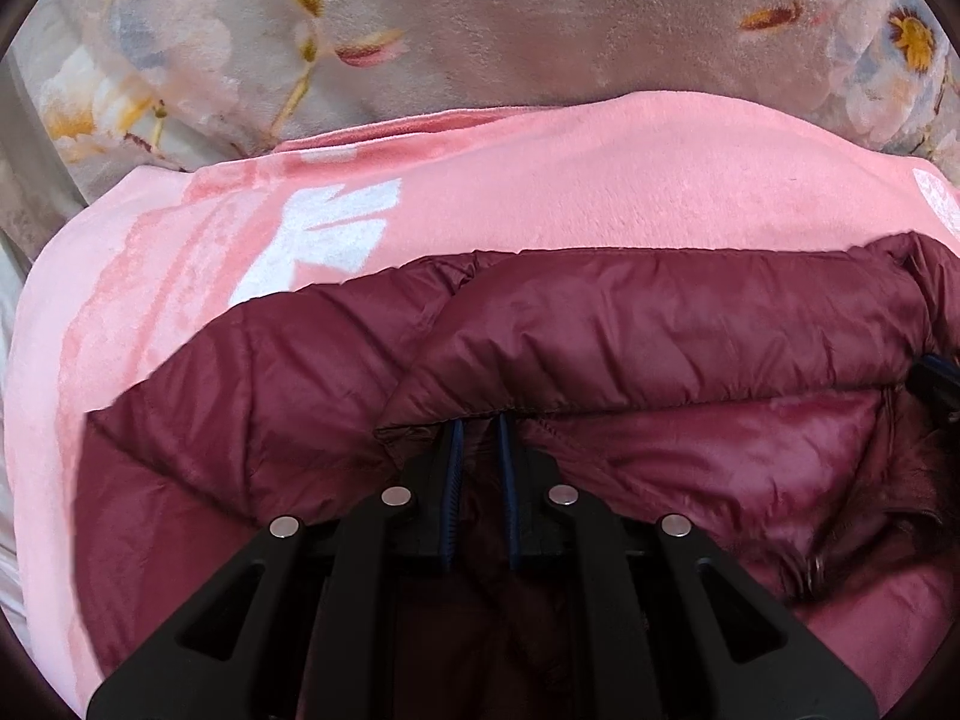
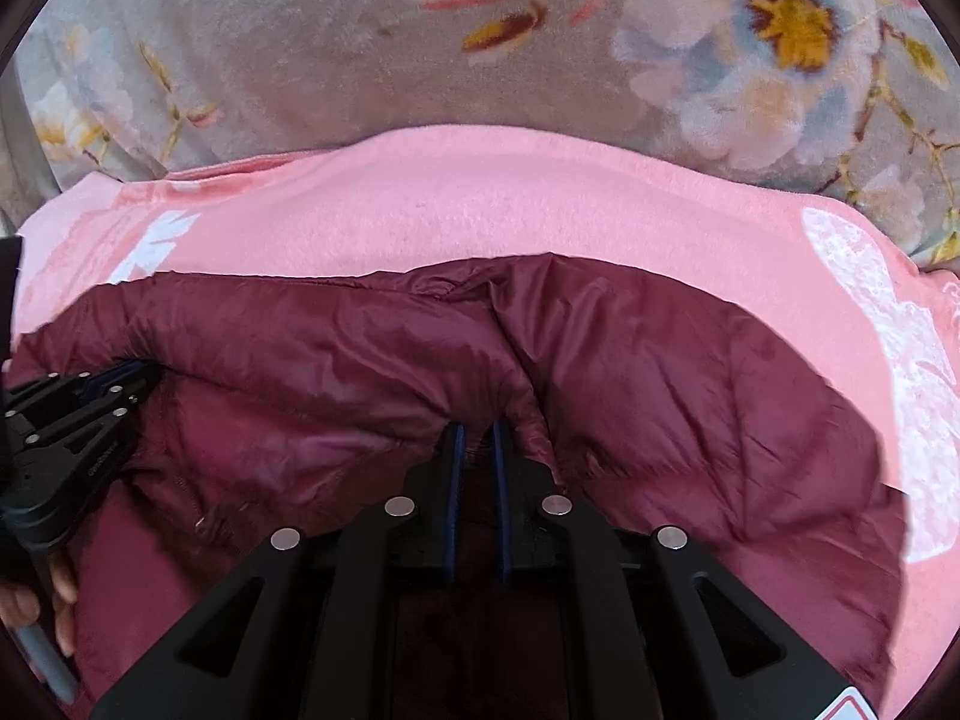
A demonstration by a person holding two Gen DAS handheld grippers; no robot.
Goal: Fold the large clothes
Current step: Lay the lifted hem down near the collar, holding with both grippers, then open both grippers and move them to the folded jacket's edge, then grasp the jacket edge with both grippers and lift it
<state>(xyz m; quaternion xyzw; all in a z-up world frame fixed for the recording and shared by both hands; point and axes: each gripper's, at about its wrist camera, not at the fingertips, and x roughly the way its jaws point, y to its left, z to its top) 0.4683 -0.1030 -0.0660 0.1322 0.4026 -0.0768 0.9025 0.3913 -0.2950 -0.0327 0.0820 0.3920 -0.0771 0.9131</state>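
We see the left gripper (image 1: pixel 480 420) with its fingers (image 1: pixel 456 450) set to a narrow gap, and the folded edge of the maroon jacket (image 1: pixel 660 324) runs into that gap, so the pads look pinched on the quilted cloth. The right gripper (image 2: pixel 477 429) stands the same way: fingers (image 2: pixel 501 450) nearly together, their tips buried in a crease of the jacket (image 2: pixel 690 390), gripping a fold of it. In the right wrist view the left gripper (image 2: pixel 129 375) shows at the left edge, its tips sunk in the jacket's hem, with a hand (image 2: pixel 36 606) on its handle below. In the left wrist view the right gripper's (image 1: pixel 936 378) tip peeks in at the right edge, also at the hem. The jacket lies bunched and puffy on a pink blanket (image 1: pixel 540 180), which carries white printed shapes (image 1: pixel 336 234) toward its left side and another white shape (image 2: pixel 870 312) toward its right. The jacket's far edge stops short of the blanket's far edge, leaving a bare pink strip beyond it; pink also shows past the jacket's left and right sides. Beyond the blanket's far edge lies a grey floral cover (image 2: pixel 750 60) with pale flowers and yellow centres, soft and rumpled. We cannot tell what piece of furniture lies beneath.
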